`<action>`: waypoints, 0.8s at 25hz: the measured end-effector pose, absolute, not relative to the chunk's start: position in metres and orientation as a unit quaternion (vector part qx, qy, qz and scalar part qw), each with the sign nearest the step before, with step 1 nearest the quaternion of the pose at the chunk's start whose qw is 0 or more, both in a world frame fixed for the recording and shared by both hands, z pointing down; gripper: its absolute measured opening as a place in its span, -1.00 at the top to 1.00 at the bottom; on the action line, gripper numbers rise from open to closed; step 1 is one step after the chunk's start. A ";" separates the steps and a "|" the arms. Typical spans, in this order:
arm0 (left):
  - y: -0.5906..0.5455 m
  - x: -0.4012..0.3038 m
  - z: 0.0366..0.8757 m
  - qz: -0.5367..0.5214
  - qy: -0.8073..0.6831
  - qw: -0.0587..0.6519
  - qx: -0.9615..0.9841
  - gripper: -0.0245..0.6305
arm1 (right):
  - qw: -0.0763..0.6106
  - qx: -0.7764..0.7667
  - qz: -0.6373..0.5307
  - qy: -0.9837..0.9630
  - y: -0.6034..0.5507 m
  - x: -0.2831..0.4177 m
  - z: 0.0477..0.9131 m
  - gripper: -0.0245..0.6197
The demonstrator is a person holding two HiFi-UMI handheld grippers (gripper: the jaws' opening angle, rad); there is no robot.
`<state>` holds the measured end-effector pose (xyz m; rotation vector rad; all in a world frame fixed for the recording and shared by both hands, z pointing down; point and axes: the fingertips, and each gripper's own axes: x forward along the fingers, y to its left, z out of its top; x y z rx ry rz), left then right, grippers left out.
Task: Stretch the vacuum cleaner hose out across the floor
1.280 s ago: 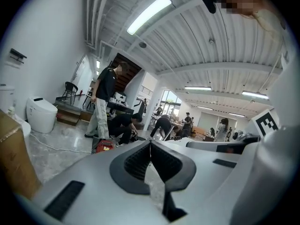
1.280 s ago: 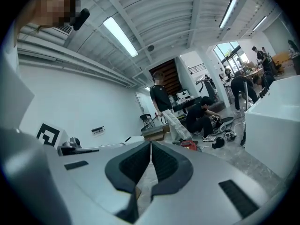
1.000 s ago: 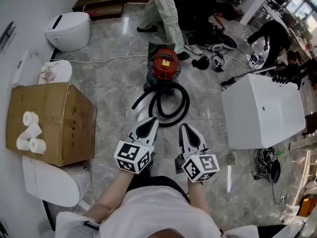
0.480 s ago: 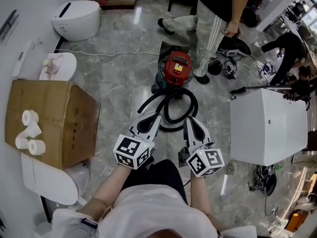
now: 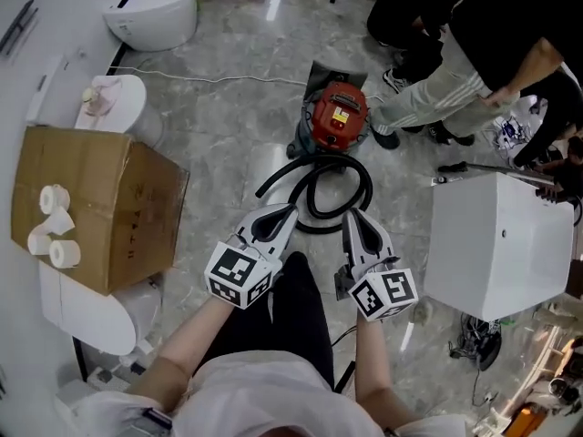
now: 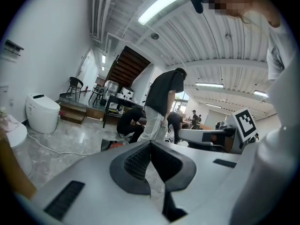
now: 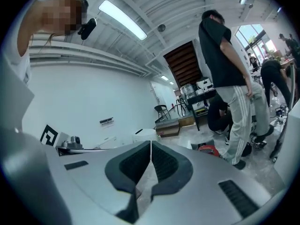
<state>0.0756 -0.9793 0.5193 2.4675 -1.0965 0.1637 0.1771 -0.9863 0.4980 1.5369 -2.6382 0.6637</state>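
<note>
Left hand-held gripper (image 5: pixel 284 213) & right hand-held gripper (image 5: pixel 352 218) were both shut tight w/ nothing in them. They were held side by side, prob. to get ready to grab. The hose (image 5: pixel 368 189) lay curled in a ring on the floor (image 5: pixel 228 153) just past their tips, not pulled out yet. The red vacuum cleaner (image 5: pixel 339 116) sat behind it. Head view showed the hose. Gripper views didn't, only shut jaws, a bit of red & a person (image 7: pixel 229 69) standing farther off.
</note>
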 end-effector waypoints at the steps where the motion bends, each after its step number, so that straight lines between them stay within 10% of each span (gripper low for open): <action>1: -0.982 0.078 0.523 0.063 -0.395 0.216 0.891 0.90 | 0.009 0.486 0.216 -0.847 -0.993 0.179 0.503 0.87; 20: -1.054 0.131 0.644 0.064 -0.373 0.259 0.889 0.90 | 0.038 0.423 0.246 -0.871 -1.086 0.220 0.625 0.87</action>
